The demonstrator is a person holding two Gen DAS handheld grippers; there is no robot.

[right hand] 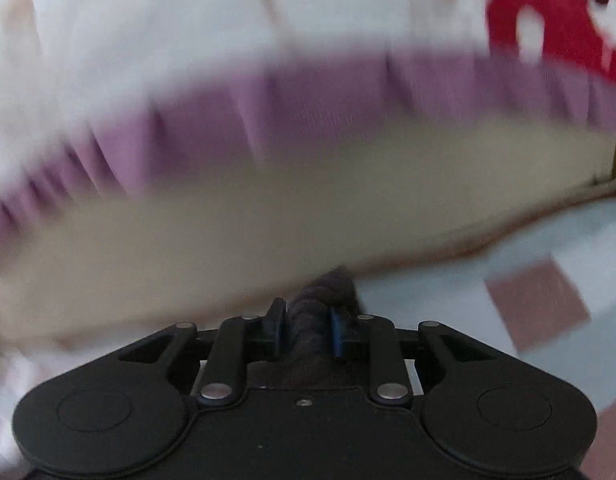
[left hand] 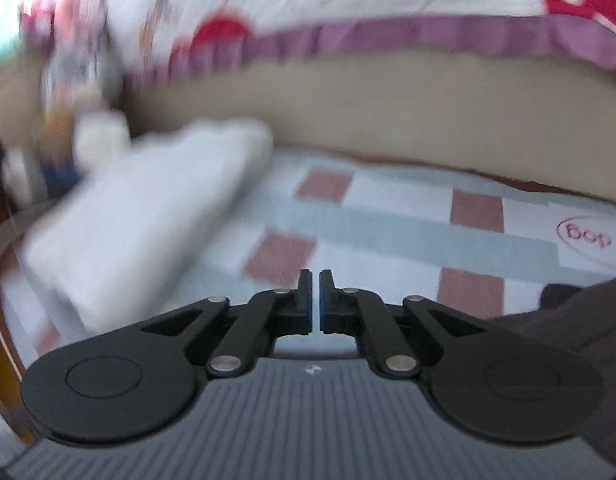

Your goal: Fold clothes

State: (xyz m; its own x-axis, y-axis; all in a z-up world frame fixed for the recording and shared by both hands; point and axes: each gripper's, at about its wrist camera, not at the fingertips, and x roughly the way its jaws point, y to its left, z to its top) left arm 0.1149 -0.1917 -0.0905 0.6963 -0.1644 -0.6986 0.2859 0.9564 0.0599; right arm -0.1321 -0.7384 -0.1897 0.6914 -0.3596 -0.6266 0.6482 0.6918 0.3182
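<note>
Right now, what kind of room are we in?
Probably a bedroom: a checked blanket covers a low bed, a frilly purple-edged bedsheet hangs over a mattress behind it, and a folded white cloth lies there.

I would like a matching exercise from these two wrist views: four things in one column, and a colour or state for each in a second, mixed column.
Things:
1. left tool
2. right tool
3. folded cloth
4. frill on the printed cover

Colour or state:
A. purple
B. white, lying on the checked sheet
C. closed on a dark knitted garment
D. shut, nothing between its pads

Pairs: 1-D, 2-C, 3-B, 4-A
</note>
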